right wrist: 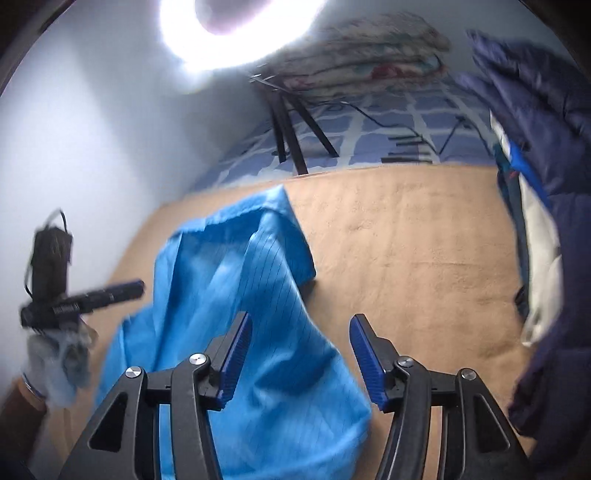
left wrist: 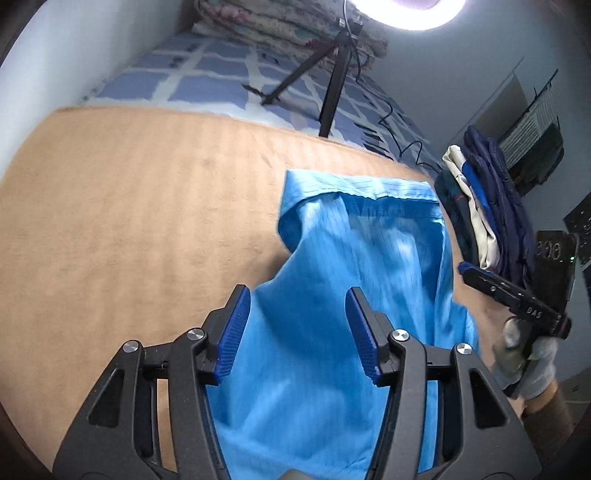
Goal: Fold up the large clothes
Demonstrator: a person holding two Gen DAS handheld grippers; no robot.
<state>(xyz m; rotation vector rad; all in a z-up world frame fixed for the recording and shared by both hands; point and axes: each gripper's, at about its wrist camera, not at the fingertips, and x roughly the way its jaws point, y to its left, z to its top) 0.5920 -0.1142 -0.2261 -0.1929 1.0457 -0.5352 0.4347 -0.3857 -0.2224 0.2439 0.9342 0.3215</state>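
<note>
A bright blue garment (left wrist: 332, 295) lies crumpled on a tan blanket (left wrist: 129, 221), its hemmed edge at the far end. My left gripper (left wrist: 299, 328) hangs over it, open, with the blue pads apart and the cloth loose beneath them. In the right wrist view the same garment (right wrist: 229, 295) spreads to the left, and my right gripper (right wrist: 301, 354) stands open above its near right edge, not pressing on it. Each gripper shows in the other's view in a gloved hand: the right gripper (left wrist: 471, 270) at the garment's right side, the left gripper (right wrist: 136, 287) at its left.
A pile of navy, white and blue clothes (left wrist: 487, 206) (right wrist: 546, 184) stands at the blanket's right edge. Behind are a tripod (left wrist: 332, 85) with a ring light (left wrist: 406, 11), a blue checked sheet (left wrist: 207, 74) and folded quilts (left wrist: 288, 26). A wall bounds the left.
</note>
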